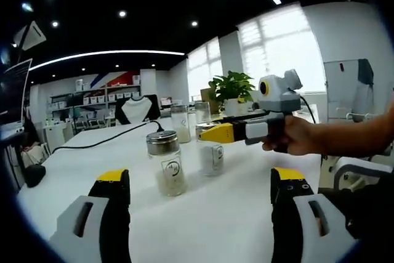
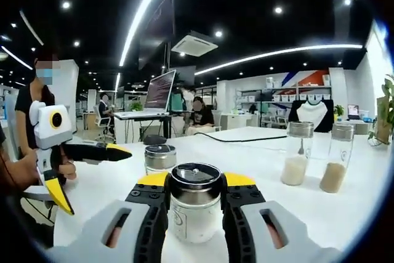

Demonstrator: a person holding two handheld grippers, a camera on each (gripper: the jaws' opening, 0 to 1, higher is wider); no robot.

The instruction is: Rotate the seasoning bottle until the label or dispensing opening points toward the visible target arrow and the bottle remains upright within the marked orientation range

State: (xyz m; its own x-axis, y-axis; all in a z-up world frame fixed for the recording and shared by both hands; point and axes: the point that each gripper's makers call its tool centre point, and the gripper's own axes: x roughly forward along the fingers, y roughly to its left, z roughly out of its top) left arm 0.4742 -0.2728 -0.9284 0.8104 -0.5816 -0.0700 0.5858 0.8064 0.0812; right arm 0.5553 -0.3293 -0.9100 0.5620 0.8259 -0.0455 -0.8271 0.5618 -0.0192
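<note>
My right gripper [image 2: 195,184] is shut on a glass seasoning bottle [image 2: 194,210] with a silver lid and pale grains, standing upright on the white table [image 2: 271,204]. In the left gripper view this held bottle [image 1: 211,155] stands mid-table, with the right gripper [image 1: 213,130] clamped near its lid and a hand [image 1: 295,137] behind it. A second labelled bottle [image 1: 167,164] stands just left of it, also seen as the bottle [image 2: 160,158] beyond the held one. My left gripper [image 1: 200,175] is open, short of both bottles, and appears as the left gripper [image 2: 89,175] with jaws spread.
Two more glass bottles [image 2: 295,152] [image 2: 337,157] stand far right on the table; these back bottles [image 1: 181,122] sit near a potted plant [image 1: 231,87]. A black cable [image 1: 104,143] runs across the far side. People sit at desks behind.
</note>
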